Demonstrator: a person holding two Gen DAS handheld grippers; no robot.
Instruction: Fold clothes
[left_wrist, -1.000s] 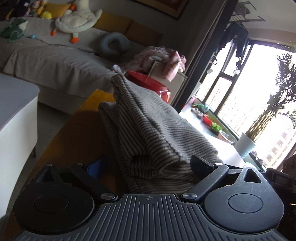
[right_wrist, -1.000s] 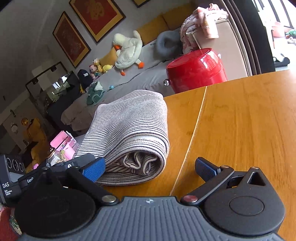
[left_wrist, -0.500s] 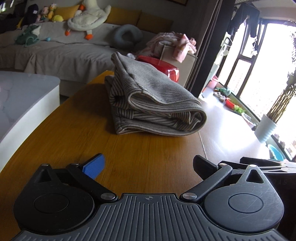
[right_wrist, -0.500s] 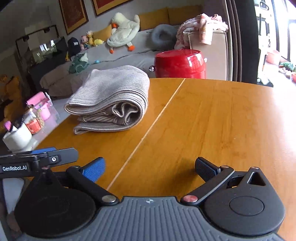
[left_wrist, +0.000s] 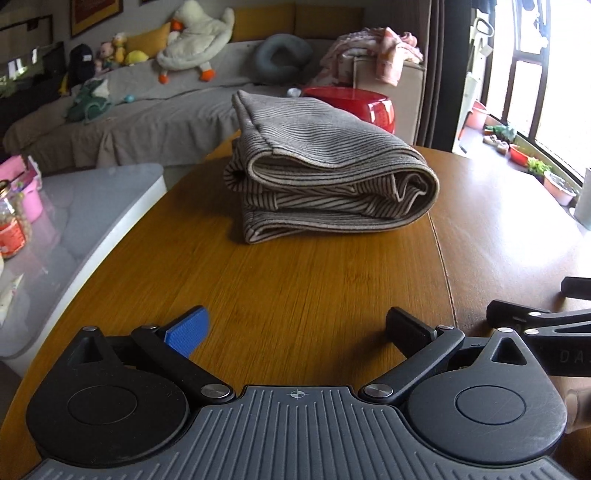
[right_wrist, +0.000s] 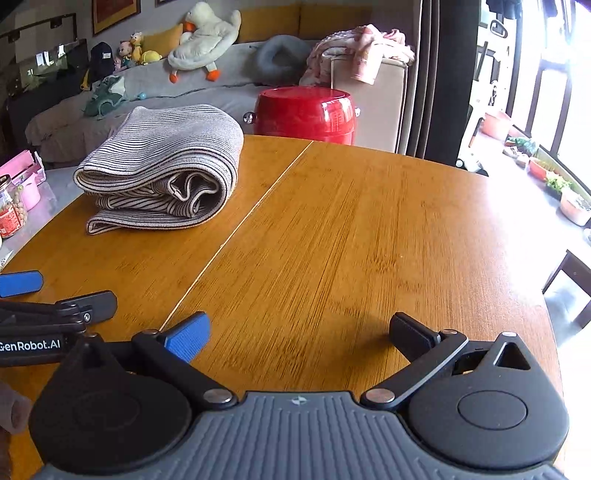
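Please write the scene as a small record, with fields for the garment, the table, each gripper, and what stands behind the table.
garment: striped garment, folded into a thick bundle, lying on the table, touched by neither gripper
table: wooden table, a seam running across its top
left gripper: left gripper, open, empty, short of the garment
right gripper: right gripper, open, empty, over bare wood
behind table: red stool, grey sofa with a plush duck
task state: folding looks finished

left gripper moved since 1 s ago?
Yes. The left gripper has backed away from the folded striped garment, which lay between its fingers; bare wooden table now separates them.
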